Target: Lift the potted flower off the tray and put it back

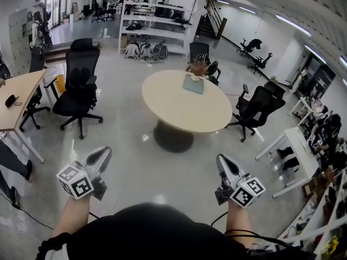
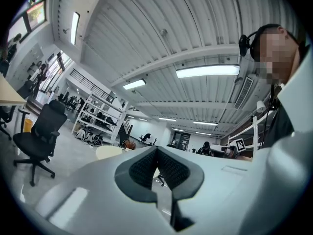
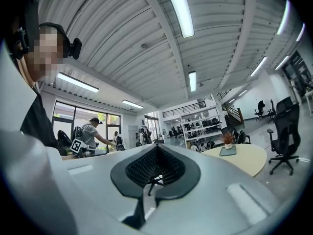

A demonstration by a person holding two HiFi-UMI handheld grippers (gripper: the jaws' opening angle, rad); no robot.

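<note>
The potted flower (image 1: 198,66) stands upright on its tray (image 1: 193,84) at the round table's (image 1: 179,106) far side. It is well ahead of both grippers and nearer the right gripper (image 1: 221,160) than the left gripper (image 1: 103,153). Both grippers' jaws are closed on nothing.

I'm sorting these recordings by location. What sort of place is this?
Most likely an open-plan office or lab workspace. Black swivel office chairs stand near a round beige table, tall white metal shelving stands at the far side, and long strip lights run along the ceiling.
</note>
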